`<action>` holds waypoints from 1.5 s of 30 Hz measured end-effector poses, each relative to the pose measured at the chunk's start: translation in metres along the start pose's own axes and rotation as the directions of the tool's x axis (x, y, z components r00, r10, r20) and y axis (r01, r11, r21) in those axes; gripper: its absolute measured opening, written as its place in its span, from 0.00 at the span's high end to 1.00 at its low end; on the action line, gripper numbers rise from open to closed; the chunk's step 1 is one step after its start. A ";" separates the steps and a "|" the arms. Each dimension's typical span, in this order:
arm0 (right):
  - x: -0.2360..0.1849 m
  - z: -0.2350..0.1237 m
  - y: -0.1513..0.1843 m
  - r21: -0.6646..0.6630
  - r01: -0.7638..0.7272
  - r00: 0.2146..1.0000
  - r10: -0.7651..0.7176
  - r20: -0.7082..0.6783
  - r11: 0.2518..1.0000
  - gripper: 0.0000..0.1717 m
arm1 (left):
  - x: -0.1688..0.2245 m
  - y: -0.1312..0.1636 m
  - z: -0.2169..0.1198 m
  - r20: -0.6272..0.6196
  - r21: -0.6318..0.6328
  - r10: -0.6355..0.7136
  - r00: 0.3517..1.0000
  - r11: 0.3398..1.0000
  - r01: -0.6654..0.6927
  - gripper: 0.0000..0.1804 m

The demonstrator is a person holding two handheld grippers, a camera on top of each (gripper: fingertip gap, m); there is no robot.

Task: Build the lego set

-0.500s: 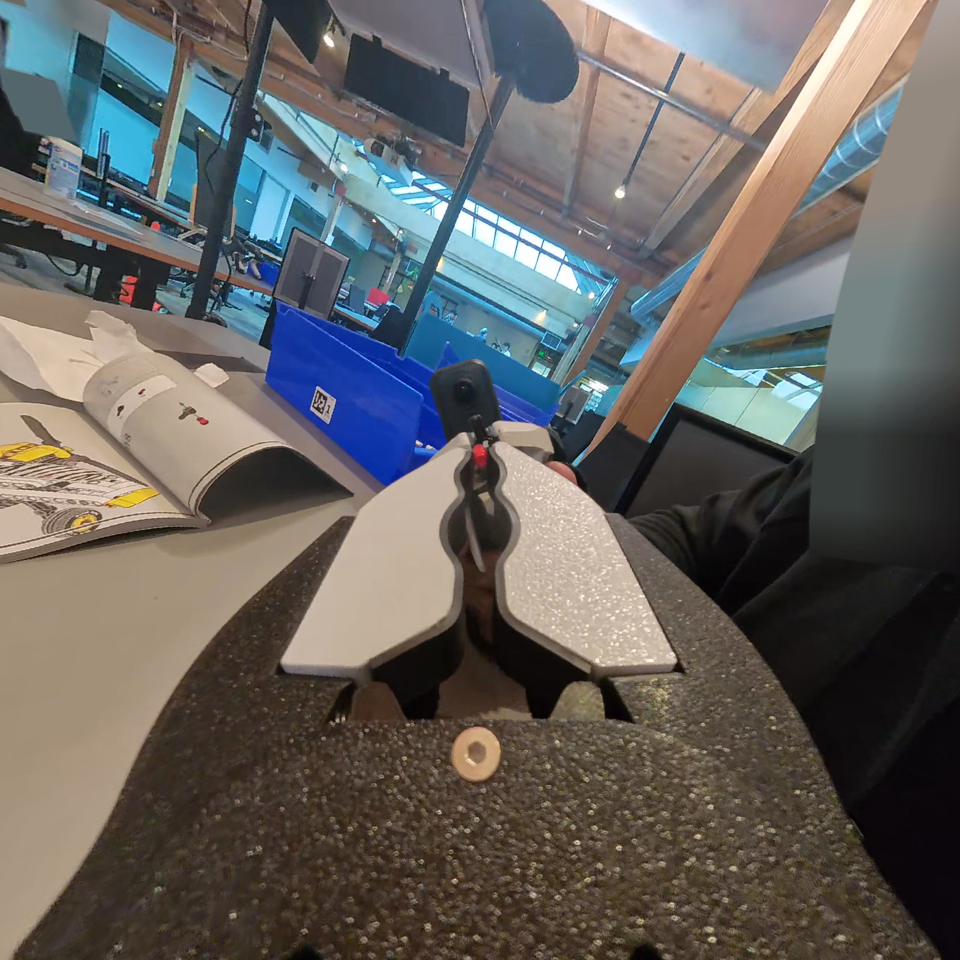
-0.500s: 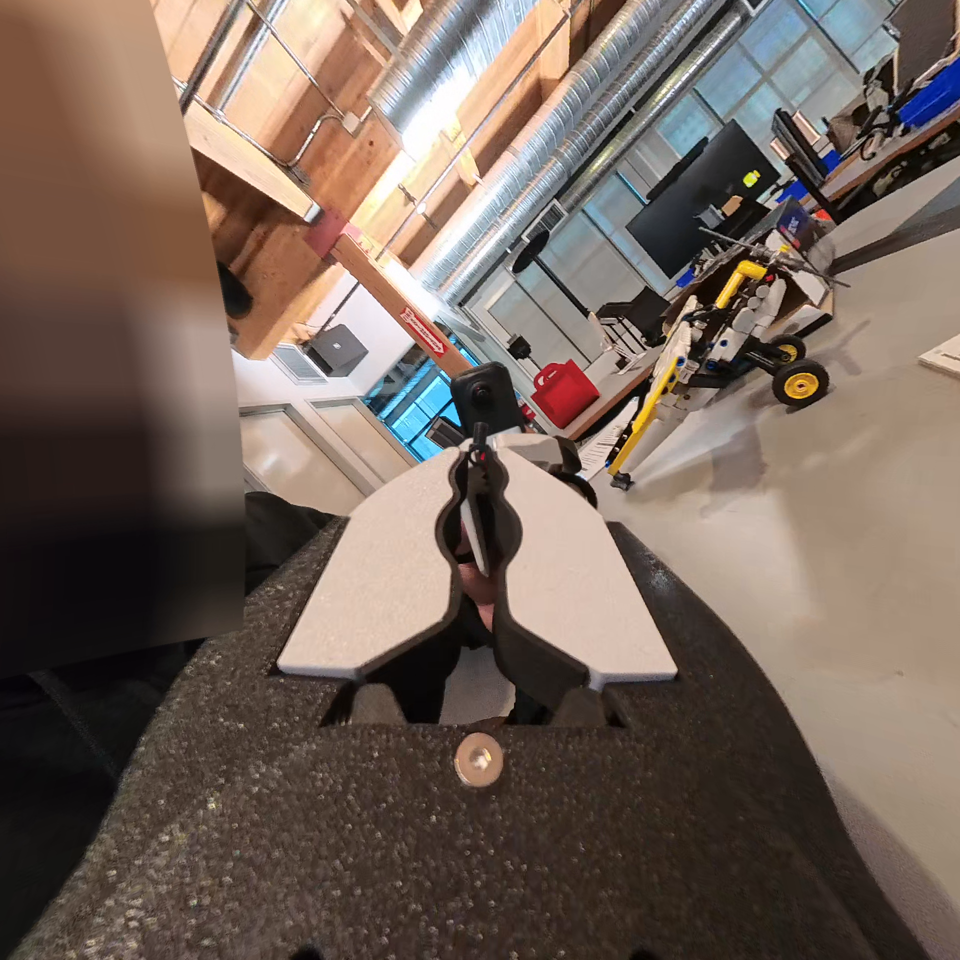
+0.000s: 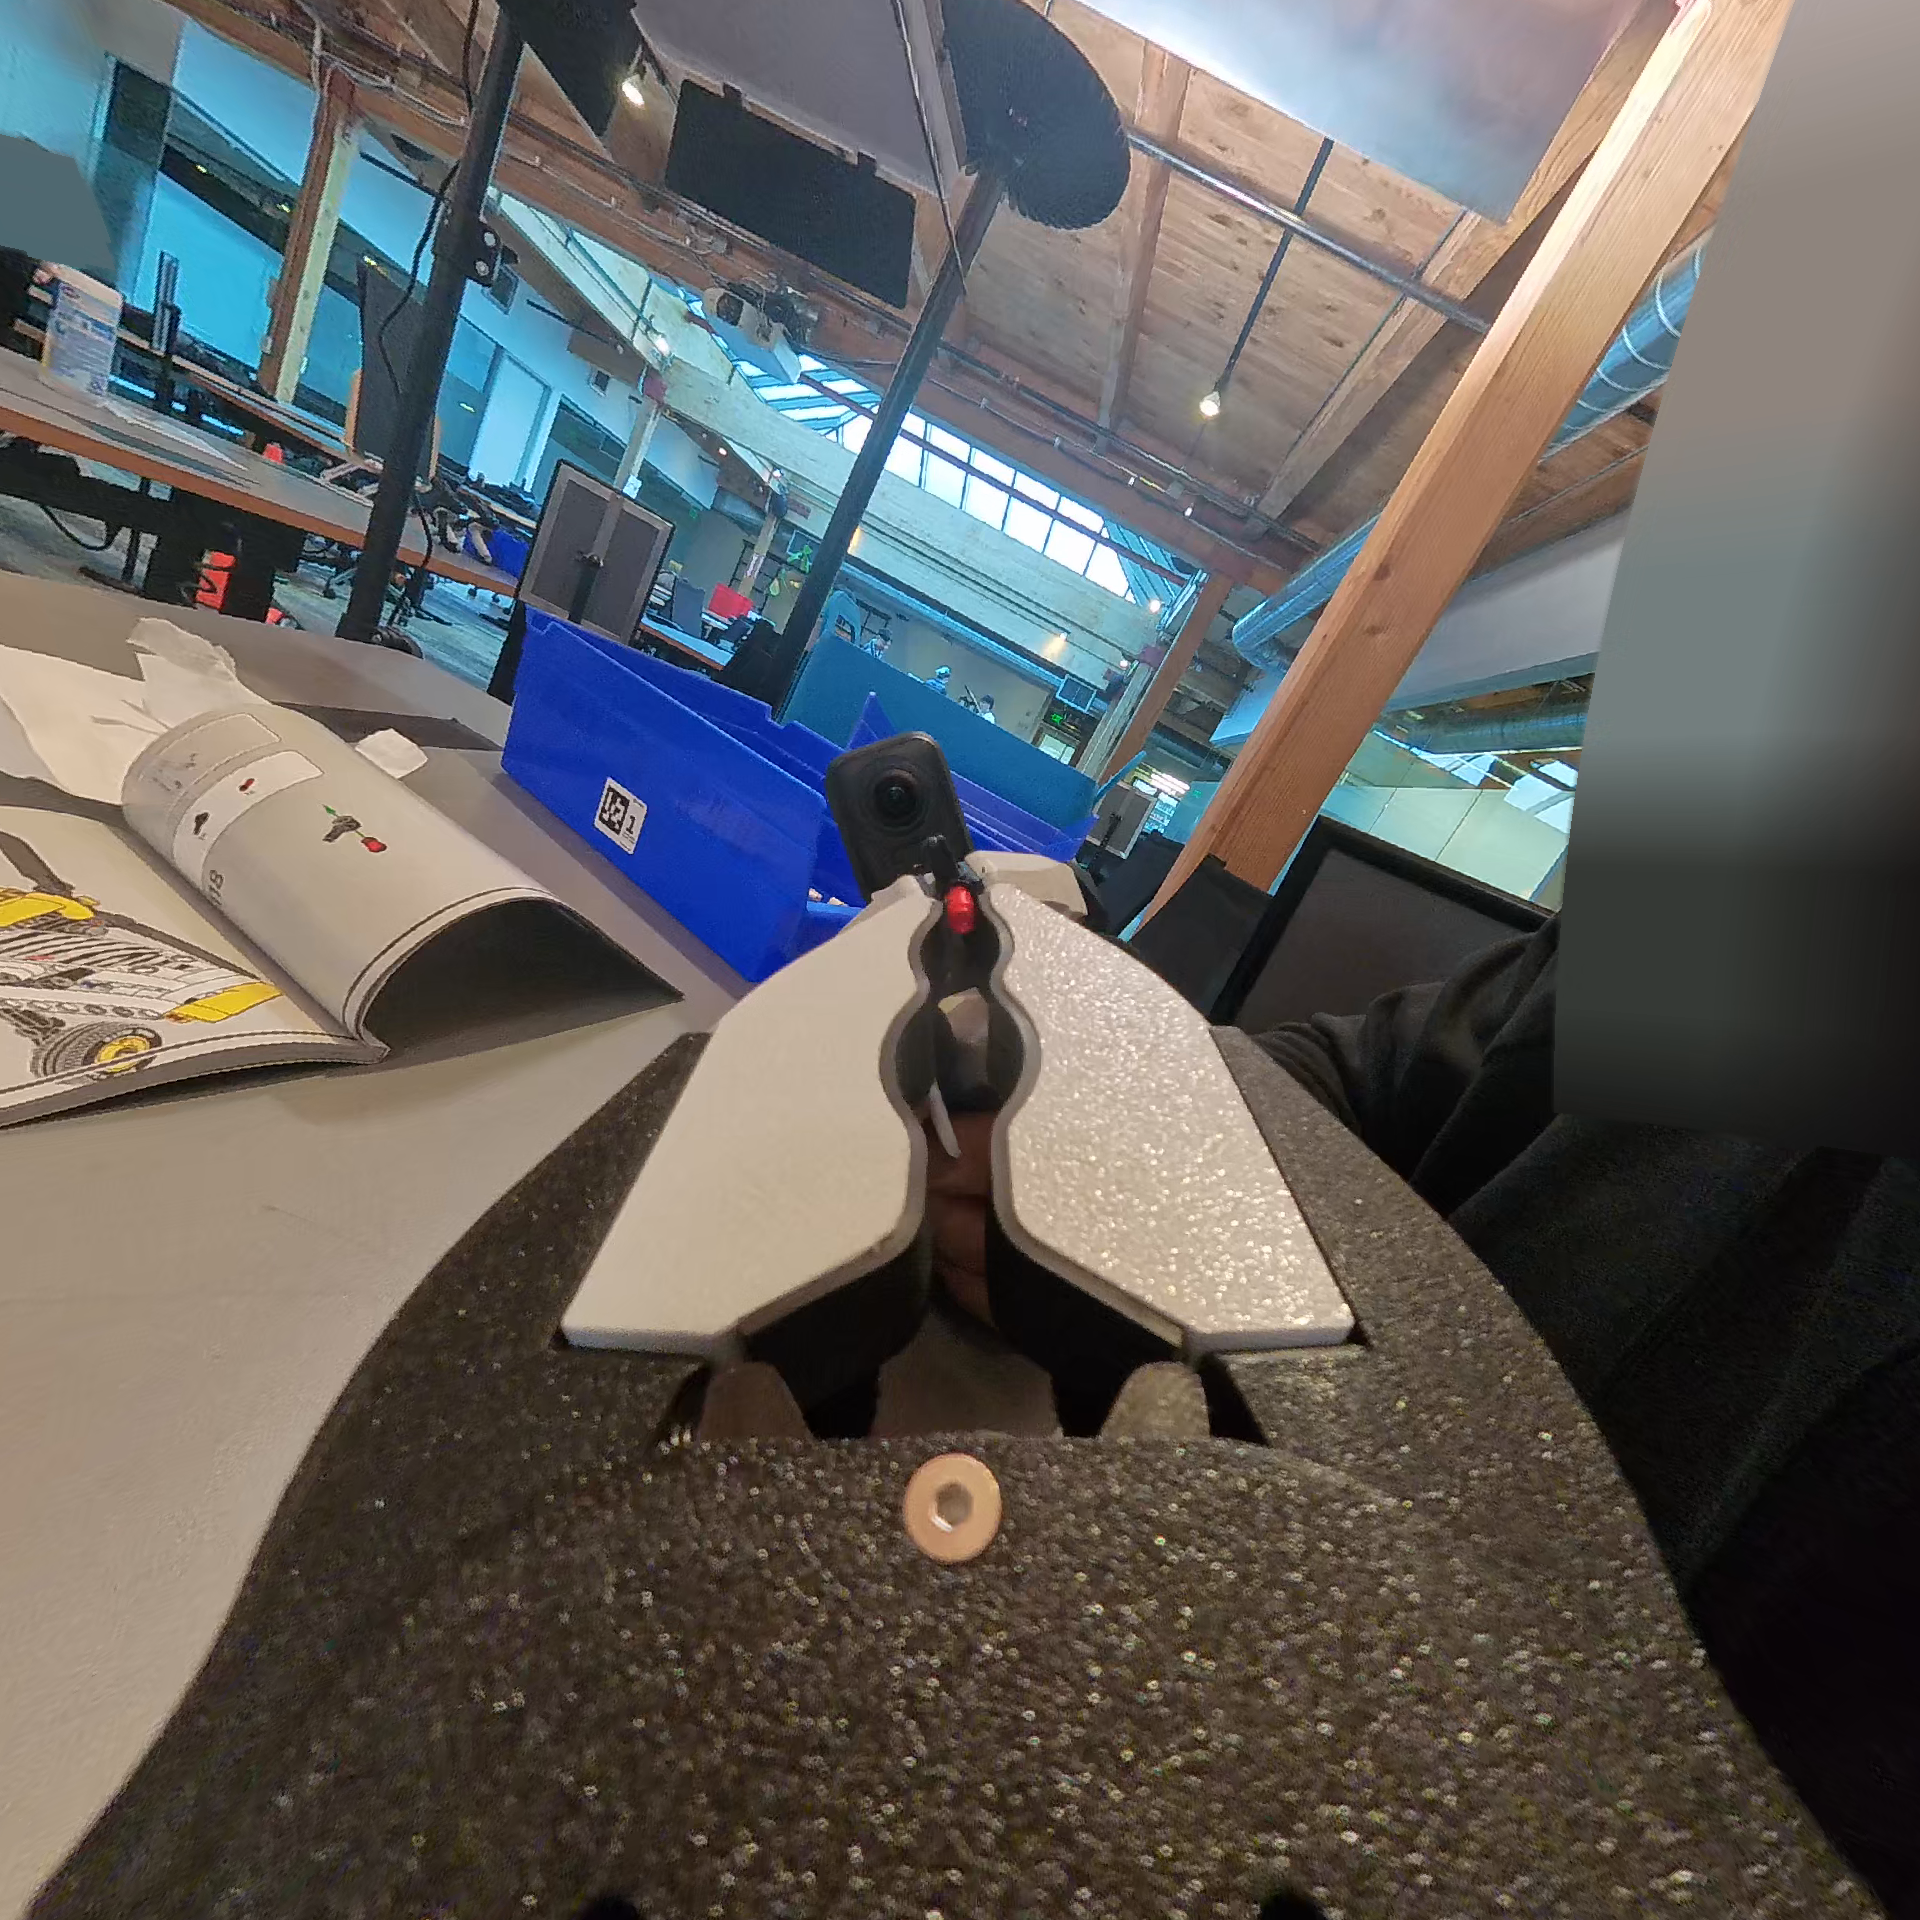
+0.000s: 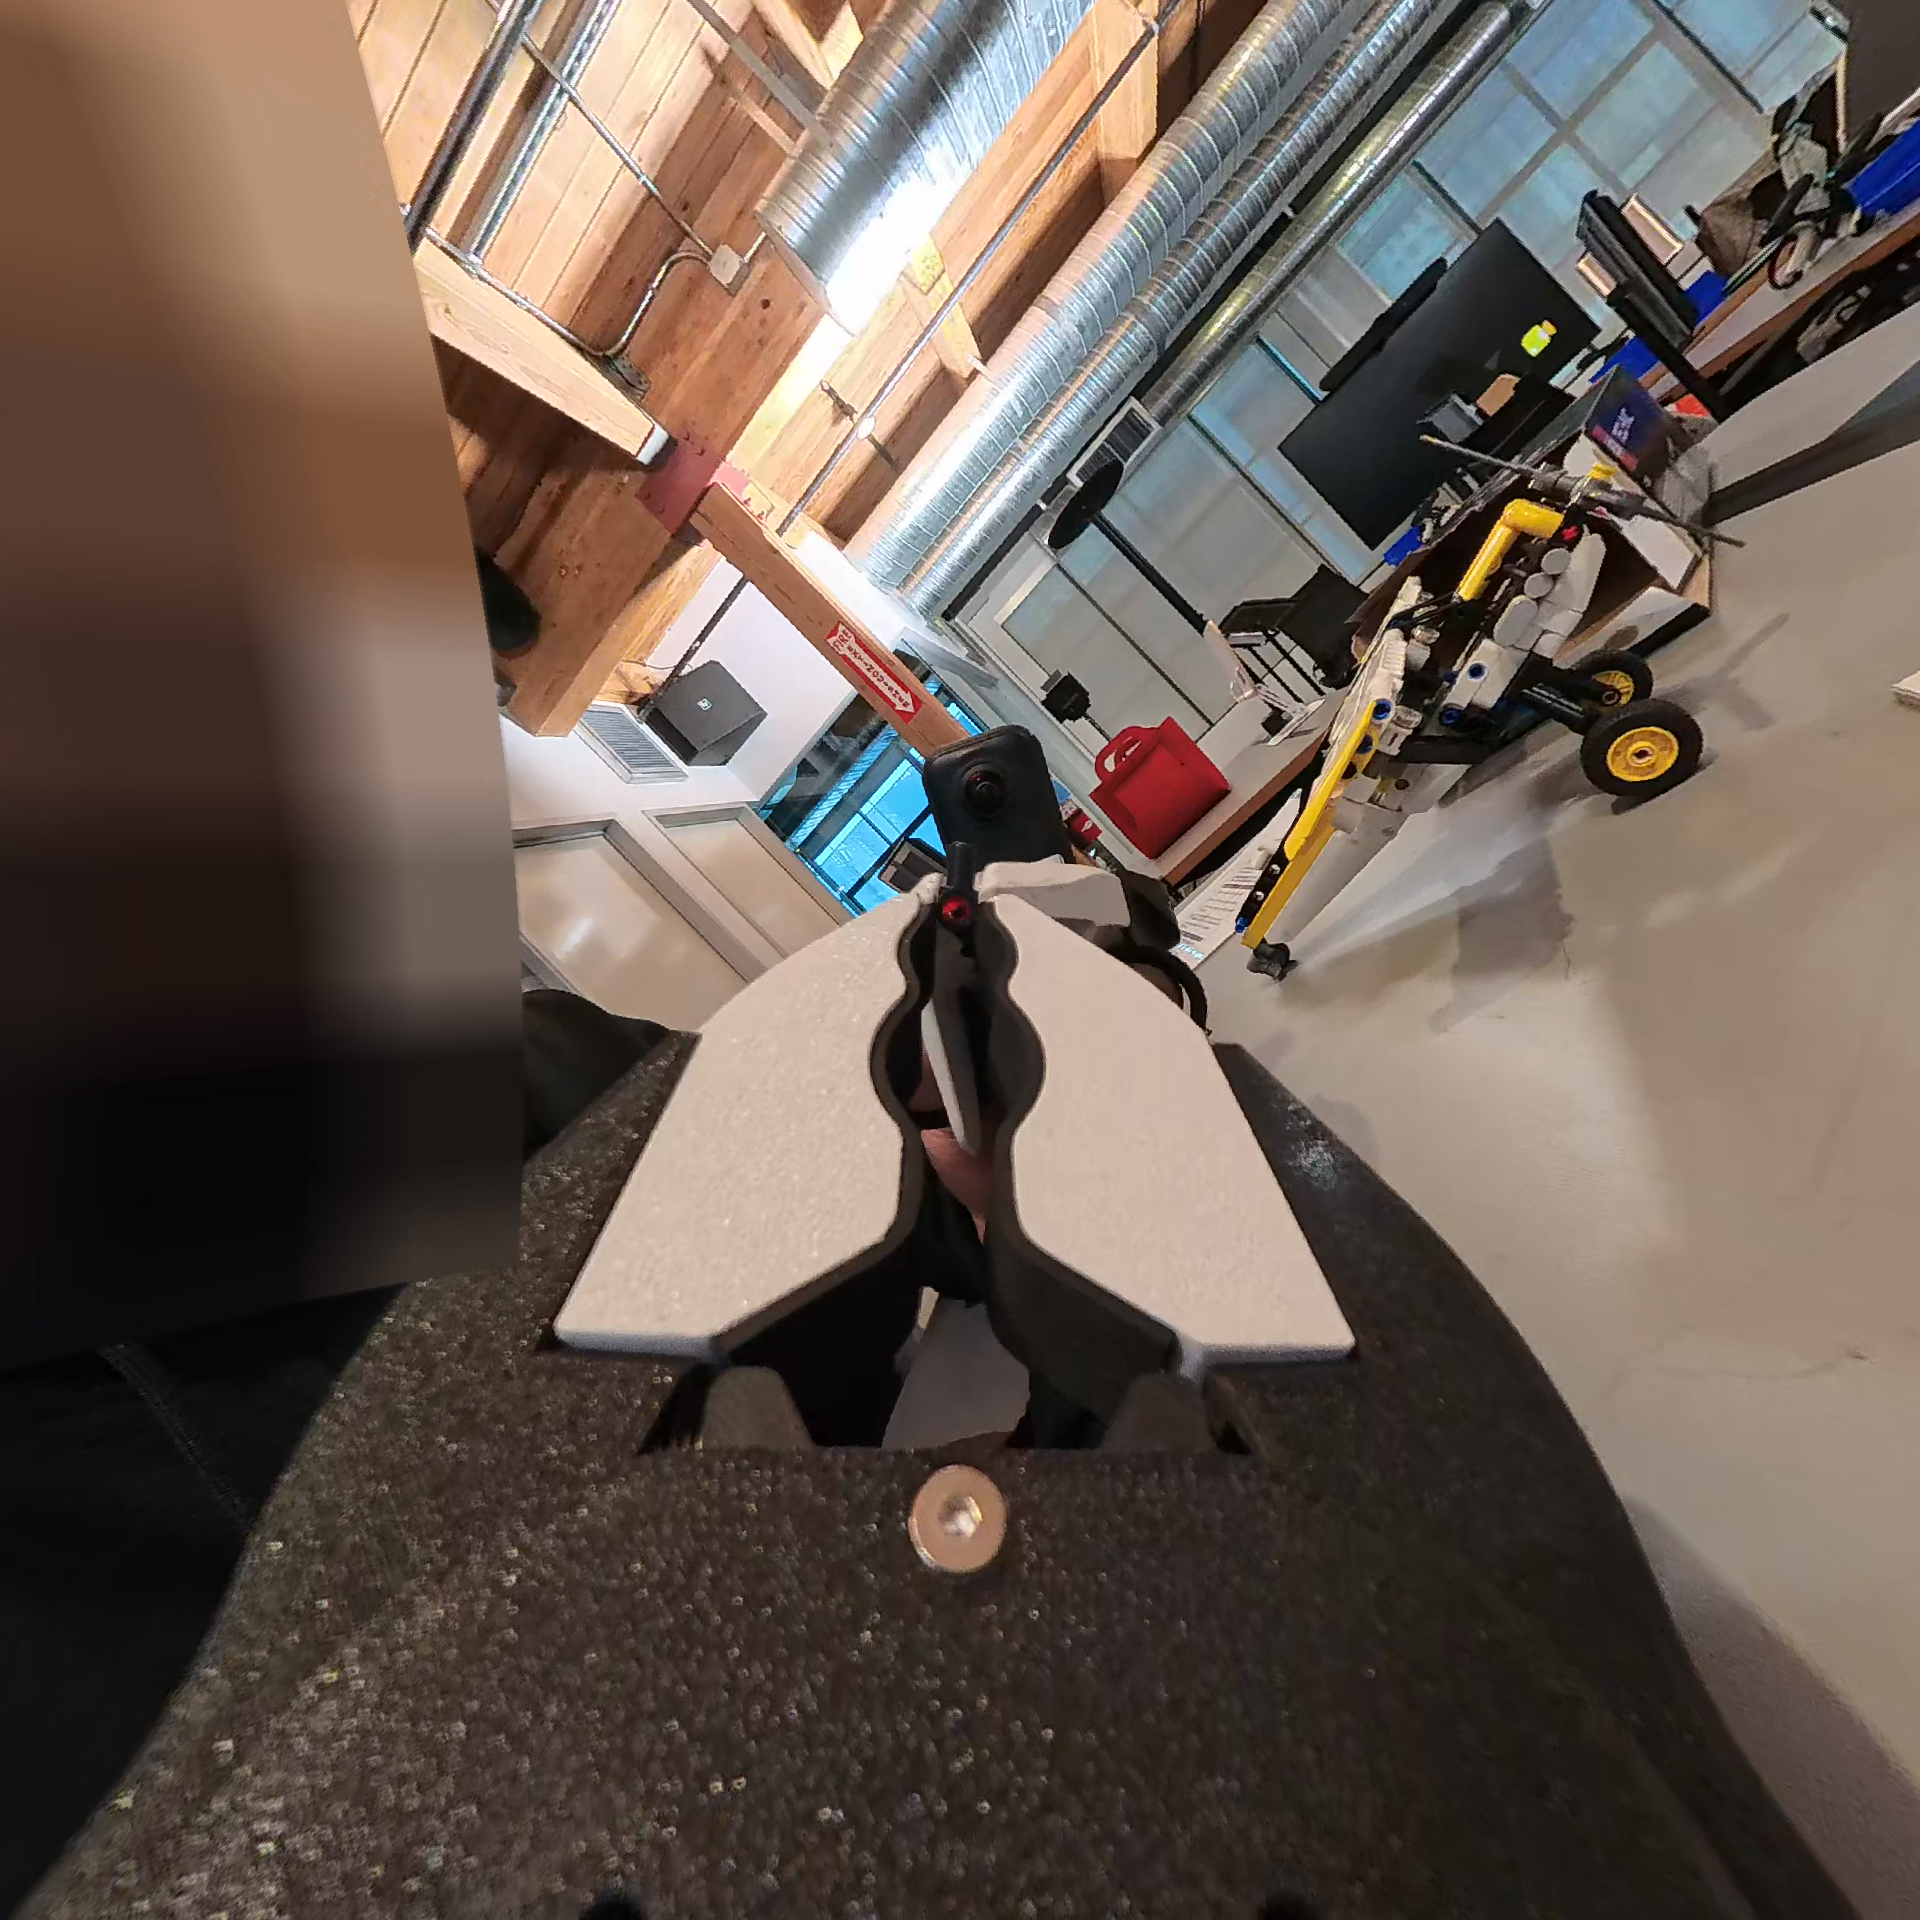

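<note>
My two grippers meet tip to tip above the grey table [image 3: 208, 1299]. My left gripper [image 3: 958, 914] is shut on a small red pin [image 3: 958, 907] with a thin black piece [image 3: 940, 857] standing up behind it. The right gripper's grey fingertips [image 3: 1039, 873] and its black camera [image 3: 894, 805] sit just past my tips. In the right wrist view my right gripper [image 4: 954, 916] is shut on the thin black piece [image 4: 958, 864], with the red pin's end [image 4: 954, 911] at the pads. The left gripper's fingertips [image 4: 1049, 894] and camera [image 4: 987, 795] face it. A white strip [image 4: 951, 1070] lies between the fingers.
An open instruction booklet [image 3: 260, 904] and crumpled white paper [image 3: 177, 665] lie at the left. A blue bin [image 3: 675, 790] stands behind them. A yellow and black brick vehicle [image 4: 1486, 665] stands on the table, a red bag [image 4: 1158, 784] beyond. A dark sleeve [image 3: 1455, 1091] is at the right. Left and right tips are no more than a few centimetres apart.
</note>
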State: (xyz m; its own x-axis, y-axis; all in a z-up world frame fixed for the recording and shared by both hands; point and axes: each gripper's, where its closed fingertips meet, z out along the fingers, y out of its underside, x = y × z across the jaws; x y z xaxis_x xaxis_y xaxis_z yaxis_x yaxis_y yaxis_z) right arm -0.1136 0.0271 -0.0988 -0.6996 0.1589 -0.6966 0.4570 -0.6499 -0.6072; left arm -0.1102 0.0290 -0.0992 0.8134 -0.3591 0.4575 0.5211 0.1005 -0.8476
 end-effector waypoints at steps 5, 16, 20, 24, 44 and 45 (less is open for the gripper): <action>0.001 -0.001 0.002 -0.023 0.008 1.000 -0.008 -0.018 1.000 0.96 | -0.001 0.004 0.000 0.016 -0.037 0.035 0.999 0.999 -0.034 0.98; 0.016 -0.016 0.019 -0.332 0.129 0.974 -0.182 -0.135 0.934 0.96 | -0.009 0.032 -0.003 -0.010 -0.334 0.083 0.997 0.939 -0.081 0.98; 0.022 -0.026 0.033 -0.471 0.138 0.961 -0.233 -0.151 0.871 0.96 | -0.010 0.048 -0.007 -0.043 -0.473 0.135 0.990 0.870 -0.139 0.98; 0.026 -0.033 0.047 -0.568 0.128 0.955 -0.255 -0.151 0.813 0.96 | -0.008 0.063 -0.012 -0.076 -0.576 0.184 0.980 0.794 -0.194 0.98; 0.011 -0.014 0.016 -0.205 0.050 0.988 -0.079 -0.134 0.977 0.96 | -0.005 0.020 0.000 0.006 -0.196 0.070 0.998 0.978 -0.068 0.98; 0.010 -0.013 0.015 -0.179 0.038 0.989 -0.063 -0.131 0.983 0.96 | -0.005 0.018 0.000 0.012 -0.179 0.059 0.998 0.982 -0.056 0.98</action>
State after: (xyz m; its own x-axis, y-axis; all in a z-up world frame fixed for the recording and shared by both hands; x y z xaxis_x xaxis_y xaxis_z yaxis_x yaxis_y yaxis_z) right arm -0.1066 0.0290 -0.1196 -0.6491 0.2949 -0.7012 0.5208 -0.4996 -0.6922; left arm -0.1048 0.0332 -0.1170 0.8459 -0.3415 0.4096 0.4198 -0.0473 -0.9064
